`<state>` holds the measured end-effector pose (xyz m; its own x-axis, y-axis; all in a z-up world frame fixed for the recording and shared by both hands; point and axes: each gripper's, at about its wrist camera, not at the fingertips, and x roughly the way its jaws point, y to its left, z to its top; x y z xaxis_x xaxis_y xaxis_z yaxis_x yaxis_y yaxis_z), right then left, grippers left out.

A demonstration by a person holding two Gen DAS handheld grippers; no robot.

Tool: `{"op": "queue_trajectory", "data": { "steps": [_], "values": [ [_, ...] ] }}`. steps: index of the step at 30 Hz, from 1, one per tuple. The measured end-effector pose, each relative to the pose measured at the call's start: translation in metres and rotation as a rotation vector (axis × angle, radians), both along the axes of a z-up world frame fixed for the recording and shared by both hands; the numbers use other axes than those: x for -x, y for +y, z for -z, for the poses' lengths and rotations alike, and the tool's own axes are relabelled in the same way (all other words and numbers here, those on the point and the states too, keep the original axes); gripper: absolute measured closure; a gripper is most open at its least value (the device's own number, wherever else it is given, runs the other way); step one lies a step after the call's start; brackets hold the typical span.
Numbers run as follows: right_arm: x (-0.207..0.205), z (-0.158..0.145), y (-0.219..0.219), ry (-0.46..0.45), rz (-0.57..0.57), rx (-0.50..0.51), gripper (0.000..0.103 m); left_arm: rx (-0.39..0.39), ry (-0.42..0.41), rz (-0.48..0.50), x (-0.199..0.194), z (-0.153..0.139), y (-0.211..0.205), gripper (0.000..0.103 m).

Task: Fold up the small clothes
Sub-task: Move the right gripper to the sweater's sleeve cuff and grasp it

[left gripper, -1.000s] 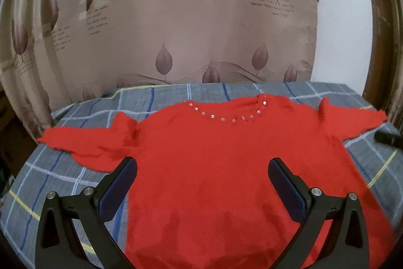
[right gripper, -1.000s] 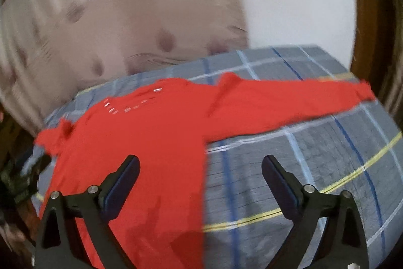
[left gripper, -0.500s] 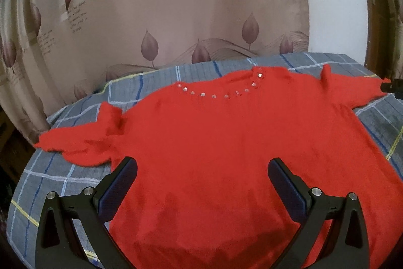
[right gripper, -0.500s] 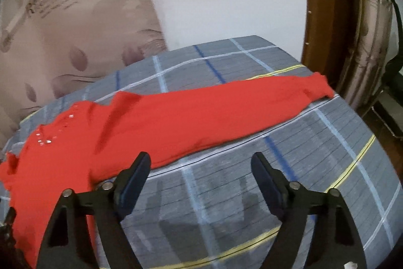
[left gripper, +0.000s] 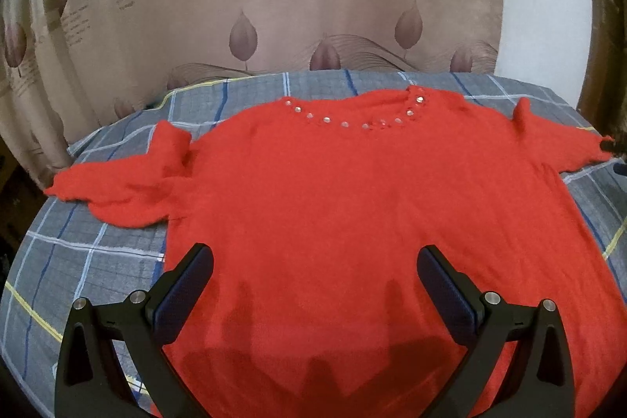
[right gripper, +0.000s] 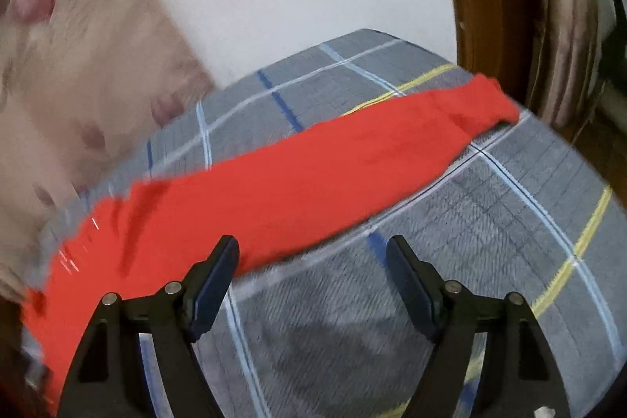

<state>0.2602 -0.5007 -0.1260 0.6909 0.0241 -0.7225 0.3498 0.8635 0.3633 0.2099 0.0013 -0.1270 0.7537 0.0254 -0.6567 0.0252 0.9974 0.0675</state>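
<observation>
Left tool [left gripper: 314,263] hangs over the lower body of the red sweater [left gripper: 352,206], its jaws spread wide with nothing pinched between them; the fabric lies below the pads, not gripped. Right tool [right gripper: 312,253] hovers by the sweater's long sleeve [right gripper: 352,167], its jaws closing but apart, only checked cloth showing between them; the left finger [right gripper: 215,281] overlaps the sleeve's lower edge in the picture, though contact cannot be told through the blur. The sweater lies spread flat, front up, on the grey checked cloth [left gripper: 98,261] covering the surface; a row of small shiny studs [left gripper: 345,123] runs along the neckline; one sleeve is bunched and folded at the left of the left wrist view, the other stretches out towards the far corner. Behind hangs a beige curtain [left gripper: 274,6] printed with leaves and lettering.
</observation>
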Motion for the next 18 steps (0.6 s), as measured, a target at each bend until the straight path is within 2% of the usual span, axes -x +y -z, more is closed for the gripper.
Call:
{"op": "queue_trajectory", "data": {
  "steps": [6,8,14,18],
  "values": [
    [0.0,0.02,-0.083,-0.081,0.131,-0.386,0.028,-0.016,0.038,0.018,-0.005,0.004,-0.004,0.0],
    [0.0,0.027,-0.106,-0.107,0.167,-0.471,0.031,-0.015,0.044,0.017,-0.005,0.005,-0.004,0.0],
    [-0.005,0.032,-0.143,-0.144,0.261,-0.576,0.032,-0.011,0.07,0.015,-0.009,0.008,-0.003,0.0],
    [-0.02,0.031,-0.153,-0.125,0.268,-0.572,0.032,-0.007,0.081,0.017,-0.01,0.01,-0.003,0.0]
  ]
}}
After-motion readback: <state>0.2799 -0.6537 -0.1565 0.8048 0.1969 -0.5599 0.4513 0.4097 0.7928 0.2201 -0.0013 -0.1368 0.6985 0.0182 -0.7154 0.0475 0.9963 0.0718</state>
